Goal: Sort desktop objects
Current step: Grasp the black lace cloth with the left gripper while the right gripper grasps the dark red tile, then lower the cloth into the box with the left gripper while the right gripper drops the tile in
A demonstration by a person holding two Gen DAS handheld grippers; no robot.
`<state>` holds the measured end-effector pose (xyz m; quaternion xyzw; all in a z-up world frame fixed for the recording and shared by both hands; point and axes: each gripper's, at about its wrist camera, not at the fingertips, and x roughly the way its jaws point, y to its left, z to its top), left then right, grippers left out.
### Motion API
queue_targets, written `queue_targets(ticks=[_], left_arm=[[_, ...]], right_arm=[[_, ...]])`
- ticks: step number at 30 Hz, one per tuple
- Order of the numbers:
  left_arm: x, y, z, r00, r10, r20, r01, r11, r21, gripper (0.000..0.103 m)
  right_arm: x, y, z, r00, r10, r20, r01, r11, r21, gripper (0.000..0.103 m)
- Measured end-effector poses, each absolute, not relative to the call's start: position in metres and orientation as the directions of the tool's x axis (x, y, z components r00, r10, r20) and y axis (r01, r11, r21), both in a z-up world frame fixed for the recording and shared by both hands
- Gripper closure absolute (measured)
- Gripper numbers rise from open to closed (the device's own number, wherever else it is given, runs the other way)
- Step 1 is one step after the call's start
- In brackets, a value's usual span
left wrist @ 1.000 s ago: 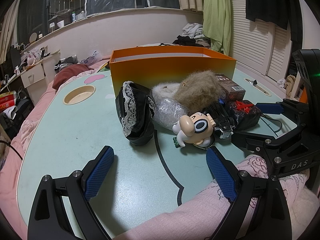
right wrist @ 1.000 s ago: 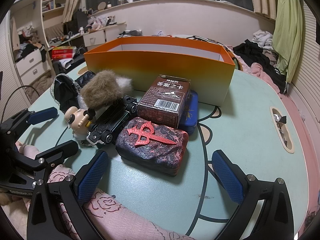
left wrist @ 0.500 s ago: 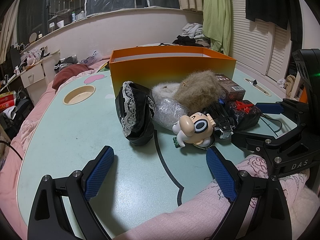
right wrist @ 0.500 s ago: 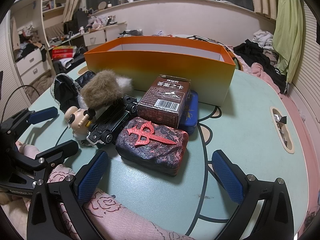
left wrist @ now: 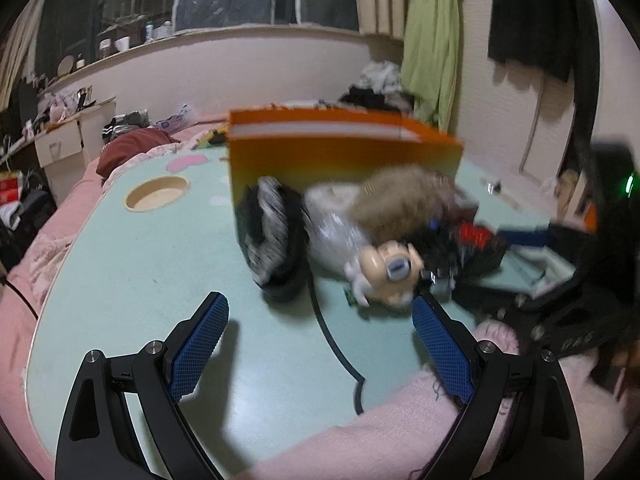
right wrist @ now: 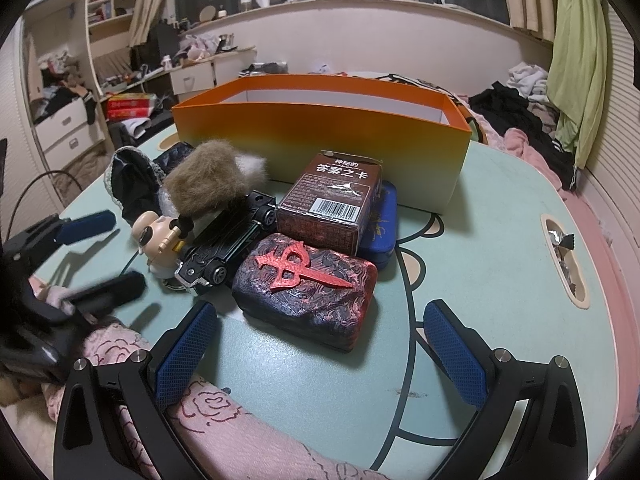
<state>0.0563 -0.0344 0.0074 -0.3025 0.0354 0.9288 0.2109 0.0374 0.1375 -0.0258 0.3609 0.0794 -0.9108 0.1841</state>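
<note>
The table (right wrist: pixel 500 240) has a pale green top and fills the lower half of both views. The orange box (right wrist: pixel 320 140) stands open-topped across the centre of the right wrist view, behind the pile of objects. In front of it, touching or just beside one another:

- The dark case with a red emblem (right wrist: pixel 306 294) lies at centre frame, nearest my right gripper.
- The brown card box (right wrist: pixel 332 204) rests partly on the case and on the blue tin (right wrist: pixel 382 224) behind it.
- The black toy car (right wrist: pixel 226 246) lies left of the case.
- The brown fur ball (right wrist: pixel 208 184) sits above the car.
- The black lace-edged pouch (left wrist: pixel 272 236) stands at centre of the left wrist view, which is motion-blurred.
- The small figurine (left wrist: pixel 390 272) lies right of the pouch, just beyond my left gripper's right finger.

My left gripper (left wrist: pixel 320 344) is spread wide over bare table, gripping nothing. My right gripper (right wrist: pixel 320 350) is likewise spread wide and empty, fingers either side of the case's near edge without touching it.
</note>
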Motion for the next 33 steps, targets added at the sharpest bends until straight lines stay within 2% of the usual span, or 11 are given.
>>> queue_targets(ticks=[5,9,11,13,15,21,23,24,26,28,33], left_arm=[[0.023,-0.048,0.029,-0.728,0.342,-0.594,-0.347,-0.931,-0.111,0.013],[0.000,-0.049,0.024,-0.693,0.328,-0.642,-0.321,-0.938,-0.134,0.038],[-0.008,-0.051,0.015,-0.656,0.348,-0.669,-0.315,-0.933,-0.176,0.046],[-0.013,-0.053,0.007,-0.621,0.380,-0.685,-0.323,-0.921,-0.218,0.072],[-0.008,-0.054,0.008,-0.632,0.395,-0.667,-0.333,-0.915,-0.227,0.076],[0.020,-0.063,0.030,-0.740,0.387,-0.550,-0.356,-0.919,-0.168,0.077],[0.027,-0.064,0.039,-0.755,0.389,-0.528,-0.364,-0.918,-0.157,0.077],[0.030,-0.065,0.042,-0.760,0.393,-0.518,-0.365,-0.917,-0.160,0.077],[0.031,-0.065,0.046,-0.762,0.404,-0.506,-0.372,-0.913,-0.169,0.077],[0.031,-0.064,0.048,-0.764,0.404,-0.503,-0.374,-0.912,-0.166,0.077],[0.033,-0.065,0.048,-0.761,0.410,-0.503,-0.378,-0.910,-0.169,0.077]], right_arm=[[0.038,0.145,-0.025,-0.659,-0.314,-0.683,0.425,-0.905,0.006,0.000],[0.041,0.154,-0.022,-0.610,-0.373,-0.699,0.501,-0.865,0.025,0.000],[0.040,0.168,-0.018,-0.578,-0.462,-0.672,0.510,-0.848,0.144,0.000],[0.036,0.182,-0.014,-0.570,-0.501,-0.651,0.429,-0.858,0.284,0.000],[0.031,0.185,-0.009,-0.598,-0.426,-0.679,0.298,-0.905,0.304,0.000],[0.040,0.146,0.000,-0.659,-0.355,-0.663,0.375,-0.919,0.120,0.001],[0.038,0.138,0.000,-0.689,-0.285,-0.667,0.346,-0.937,0.042,0.003],[0.036,0.136,-0.001,-0.701,-0.259,-0.665,0.331,-0.943,0.018,0.006],[0.030,0.139,-0.006,-0.689,-0.250,-0.680,0.318,-0.948,0.026,0.028],[0.024,0.151,-0.013,-0.668,-0.248,-0.702,0.306,-0.951,0.045,0.041],[0.045,0.175,-0.012,-0.693,-0.314,-0.648,0.326,-0.939,0.106,0.042]])
